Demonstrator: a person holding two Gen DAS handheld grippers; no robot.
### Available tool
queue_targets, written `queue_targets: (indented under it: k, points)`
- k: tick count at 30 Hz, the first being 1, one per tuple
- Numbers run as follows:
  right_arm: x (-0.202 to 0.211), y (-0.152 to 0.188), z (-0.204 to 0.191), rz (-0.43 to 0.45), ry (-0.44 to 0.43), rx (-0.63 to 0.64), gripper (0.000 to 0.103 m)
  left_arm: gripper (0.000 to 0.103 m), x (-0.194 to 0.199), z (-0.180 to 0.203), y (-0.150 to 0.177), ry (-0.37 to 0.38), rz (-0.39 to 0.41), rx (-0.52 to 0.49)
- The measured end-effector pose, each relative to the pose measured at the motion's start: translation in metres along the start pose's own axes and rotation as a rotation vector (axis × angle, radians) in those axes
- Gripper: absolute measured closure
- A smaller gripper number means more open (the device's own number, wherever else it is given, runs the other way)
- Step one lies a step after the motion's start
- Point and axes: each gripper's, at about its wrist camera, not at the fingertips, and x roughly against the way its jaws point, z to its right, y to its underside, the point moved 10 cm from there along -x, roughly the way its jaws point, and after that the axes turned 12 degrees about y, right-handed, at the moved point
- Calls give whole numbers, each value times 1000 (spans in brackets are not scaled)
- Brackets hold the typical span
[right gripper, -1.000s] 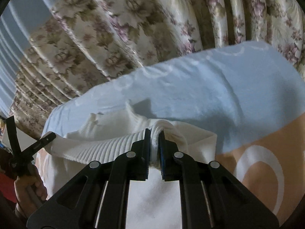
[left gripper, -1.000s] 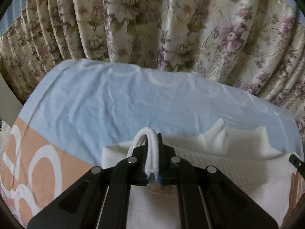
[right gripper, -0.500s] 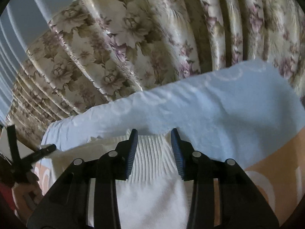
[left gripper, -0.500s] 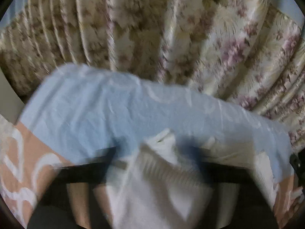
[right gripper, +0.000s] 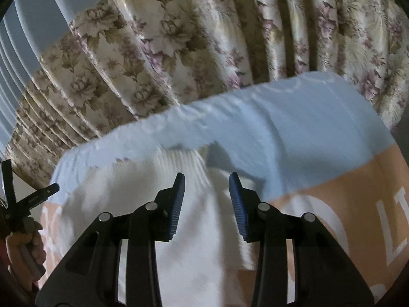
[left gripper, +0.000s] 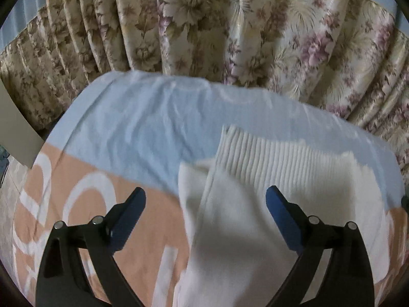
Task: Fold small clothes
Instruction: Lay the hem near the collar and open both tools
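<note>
Both grippers are off the cloth now. The left gripper [left gripper: 205, 199] has its jaws spread wide with nothing clamped, and the right gripper [right gripper: 206, 181] has its jaws parted more narrowly, also empty; both have just been opening, and no fabric sits between the pads.

The white garment [left gripper: 255, 192] lies flat on the towel [left gripper: 143, 128] that covers the surface, its ribbed cuff end pointing toward the floral curtain [left gripper: 230, 38]. It looks like a soft knit — fine vertical ribs at the far edge, smoother and slightly fuzzy lower down, with a loose flap along its left side. The towel beneath is thin and lightly creased, pale blue at the far end, peach with white lettering nearer in.

My read: one fold has been laid and released. To do the next step well, take the near edge at two well-separated spots, pinch only the top layers, lift together and keep the hands level so the ribbing stays square — then lay it down before letting go. That loose left flap could drag out of line, so tuck it first.
</note>
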Motion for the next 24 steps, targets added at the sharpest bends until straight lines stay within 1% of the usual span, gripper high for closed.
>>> queue_targets:
  k: [4,6,8,9,12,13,16,17,18,19,22,24]
  points:
    - [-10,5,-2,3,-12,39,65,8,-3,2,20,4,-2,-8]
    - [-17,4,-11,1,-17,69,65,8,-8,3,28,14,-9,-2]
    - [-27,4,-24,-6,-24,112,65,8,-10,4,32,9,-6,-5]
    - [-31,4,-28,-12,-21,124,62,8,-12,6,34,13,2,-11]
    - [-49,9,-36,-31,12,168,62,8,-18,12,39,14,-1,-39]
    - [-55,11,-36,-45,30,171,62,8,-20,13,40,15,-3,-45]
    - [-70,18,-34,-92,40,166,62,8,-27,13,42,14,-10,-47]
    - [-72,18,-33,-93,47,172,65,8,-28,13,42,16,-11,-43]
    - [-72,19,-32,-90,47,175,84,8,-29,13,43,19,-12,-40]
    - [-71,19,-31,-89,46,177,92,8,-30,13,43,20,-12,-37]
    - [-63,16,-23,-58,75,163,95,8,-32,15,44,21,-15,-37]
    - [-55,13,-12,-32,113,145,95,8,-31,16,45,17,-17,-44]
